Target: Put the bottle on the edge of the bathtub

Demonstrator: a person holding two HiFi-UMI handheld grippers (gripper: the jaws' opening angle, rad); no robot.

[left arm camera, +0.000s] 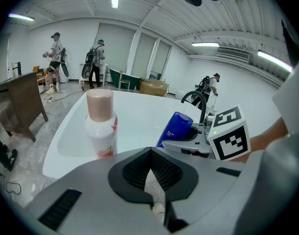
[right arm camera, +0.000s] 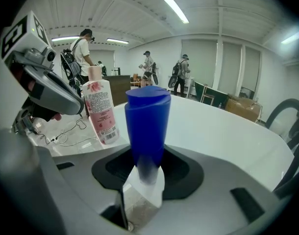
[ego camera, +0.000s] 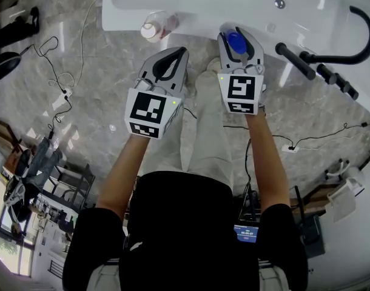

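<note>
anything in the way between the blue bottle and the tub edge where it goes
Nothing visible. The right claw holds the blue bottle right at the bathtub edge, with bare rim ahead. The white bottle stands on the edge to its left, apart from it.

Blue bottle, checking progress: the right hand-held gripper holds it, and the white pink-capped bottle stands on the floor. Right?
Not quite. The white bottle stands on the bathtub edge, not the floor; the left gripper view shows it. The right hand-held gripper does hold the blue bottle.
</note>
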